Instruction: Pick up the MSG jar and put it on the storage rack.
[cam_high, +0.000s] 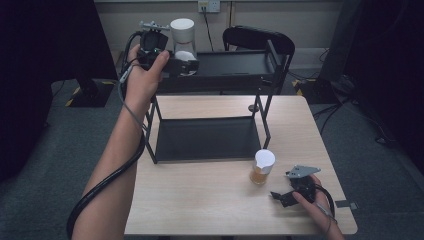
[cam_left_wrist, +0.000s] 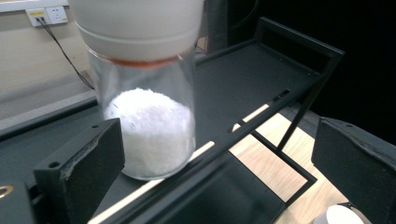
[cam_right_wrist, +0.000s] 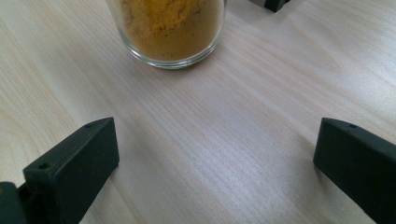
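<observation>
High view: a jar on the rack's top shelf, another on the table.
Left gripper (cam_high: 192, 66), jaws spread and clear of the glass, sits at 11 o'clock beside the white-powder jar (cam_left_wrist: 149, 121) on the black rack (cam_high: 235, 65). Right gripper (cam_high: 280, 196), jaws spread, rests at 5 o'clock near the orange-powder jar (cam_high: 262, 167) on the wooden table (cam_high: 200, 200).

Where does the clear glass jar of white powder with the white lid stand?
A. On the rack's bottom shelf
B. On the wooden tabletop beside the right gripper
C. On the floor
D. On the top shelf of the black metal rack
D: the clear glass jar of white powder stands on the top shelf of the black metal rack, just ahead of the open left gripper.
</observation>
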